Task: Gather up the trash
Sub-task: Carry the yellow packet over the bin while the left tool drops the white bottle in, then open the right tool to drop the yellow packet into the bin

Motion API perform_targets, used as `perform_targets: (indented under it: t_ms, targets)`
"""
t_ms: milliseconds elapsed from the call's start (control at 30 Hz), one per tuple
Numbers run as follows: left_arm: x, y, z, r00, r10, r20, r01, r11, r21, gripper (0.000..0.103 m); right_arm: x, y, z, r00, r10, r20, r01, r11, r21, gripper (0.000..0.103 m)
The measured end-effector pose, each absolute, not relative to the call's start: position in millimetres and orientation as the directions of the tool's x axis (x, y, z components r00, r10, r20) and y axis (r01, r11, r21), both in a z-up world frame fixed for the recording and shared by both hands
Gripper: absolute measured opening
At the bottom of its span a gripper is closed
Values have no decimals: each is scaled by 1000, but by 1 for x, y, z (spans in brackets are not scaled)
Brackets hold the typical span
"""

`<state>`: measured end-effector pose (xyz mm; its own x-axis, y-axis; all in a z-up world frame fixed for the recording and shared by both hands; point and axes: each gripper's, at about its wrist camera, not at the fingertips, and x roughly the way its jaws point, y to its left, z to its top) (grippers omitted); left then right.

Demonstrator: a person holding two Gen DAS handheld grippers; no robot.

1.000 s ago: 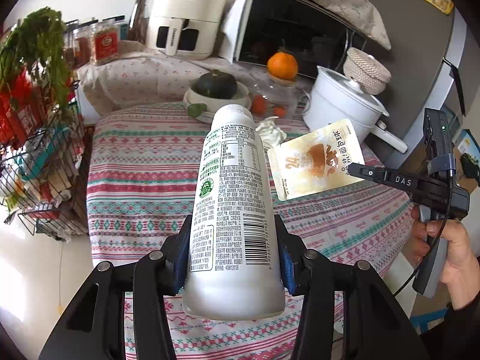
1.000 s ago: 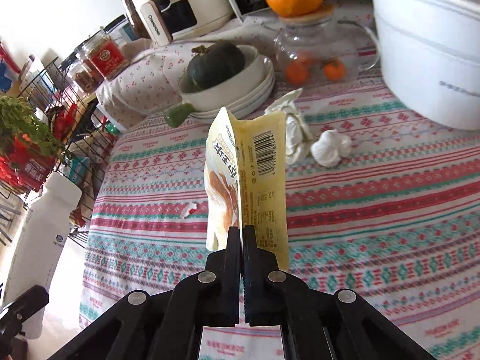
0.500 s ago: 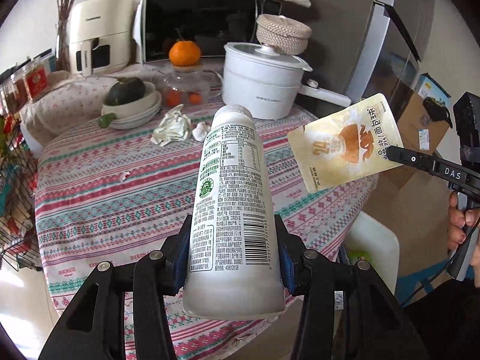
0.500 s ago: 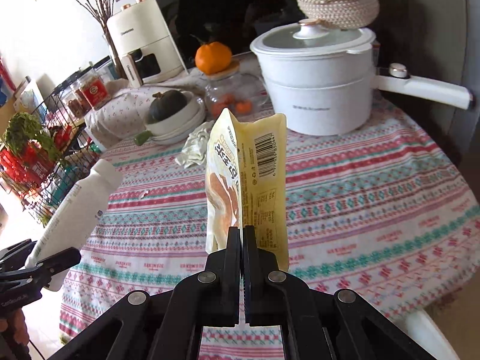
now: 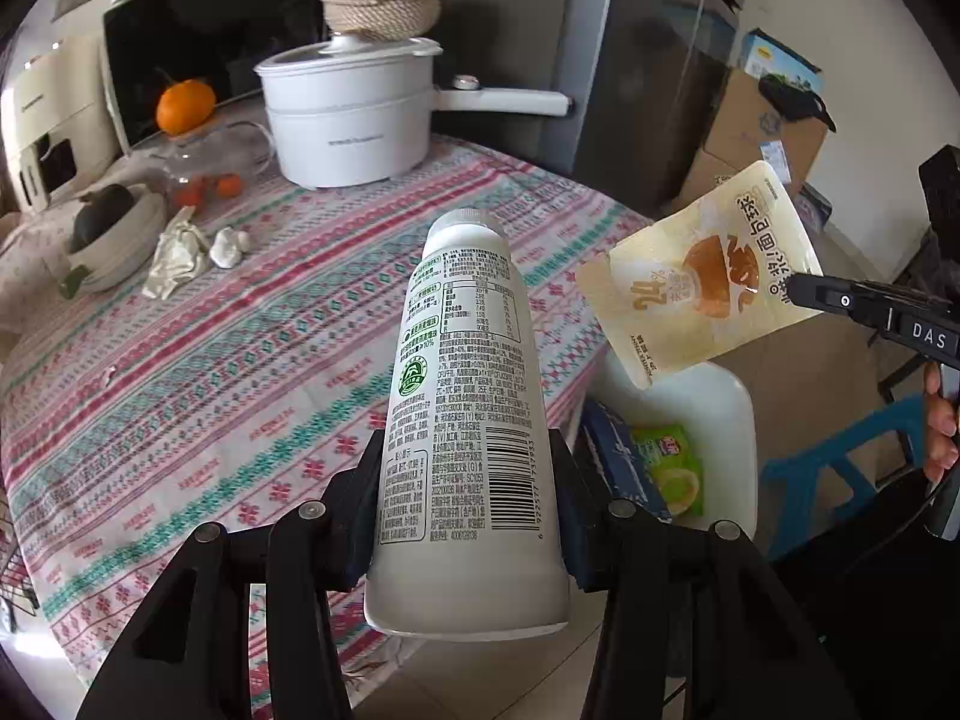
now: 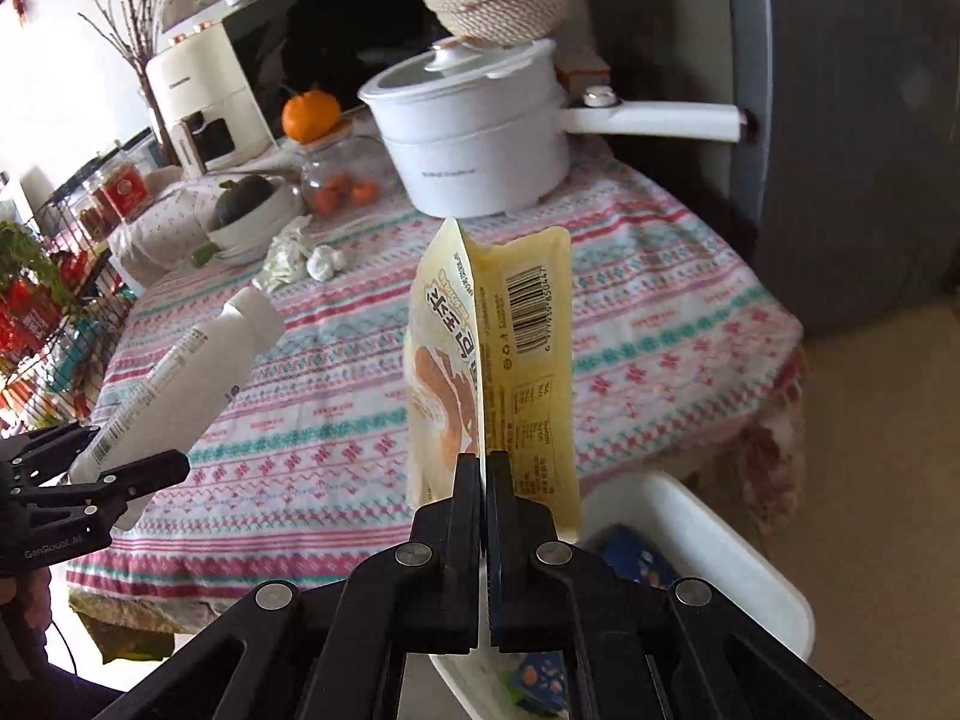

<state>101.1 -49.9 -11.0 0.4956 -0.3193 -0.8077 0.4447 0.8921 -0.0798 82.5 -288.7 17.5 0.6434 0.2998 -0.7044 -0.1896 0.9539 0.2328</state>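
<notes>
Patterned cloth w/ red, teal & pink bands covers the round surface; pale floor tiles below its near edge.

Nearest, left wrist view: left gripper, fingers clamped on both sides of a white bottle. Bottle held off the surface, cap end pointing away from cam, printed label & barcode facing up. Same bottle seen from right wrist view, tilted, above the cloth's near-left part.

Right gripper: fingers fully closed, pinching bottom edge of a yellow snack pouch. Pouch stands up from the fingers, barcode side to the right. In left view the pouch hangs in air to the right of the bottle, past the surface's edge.

Below/beside the surface edge: white bin on the floor, open top, blue & green wrappers inside. Pouch is roughly above the bin's near rim; bottle is left of it, over the cloth's edge.

Mid surface: crumpled tissue & small white wad just beside it, both lying on the cloth, well apart from both grippers.

Farther: white bowl w/ a dark squash, glass jar w/ small oranges & one orange on its lid, white lidded pot w/ long handle, woven basket on top of the lid. Back: dark oven, white air fryer at left.

Far right: cardboard box, blue stool.
</notes>
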Motion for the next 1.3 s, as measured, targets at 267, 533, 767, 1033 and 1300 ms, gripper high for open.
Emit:
perform_targets:
  t_ms: [267, 533, 767, 1033, 1300]
  targets:
    - [86, -128, -49, 347, -362, -865, 590, 802, -98, 51, 57, -337, -3, 626, 118, -771, -22, 991, 134, 1]
    - [84, -190, -93, 232, -336, -913, 658, 745, -107, 51, 54, -363, -36, 530, 3, -848, 77, 996, 52, 1]
    - [94, -212, -120, 223, -305, -926, 663, 744, -85, 51, 51, -372, -46, 492, -35, -870, 102, 995, 18, 1]
    - [103, -224, -117, 298, -280, -913, 684, 730, -1, 74, 55, -377, -50, 479, -23, -878, 106, 994, 32, 1]
    - [98, -213, -107, 321, -258, -911, 664, 748, 22, 76, 57, -376, -47, 490, -3, -872, 110, 992, 58, 4]
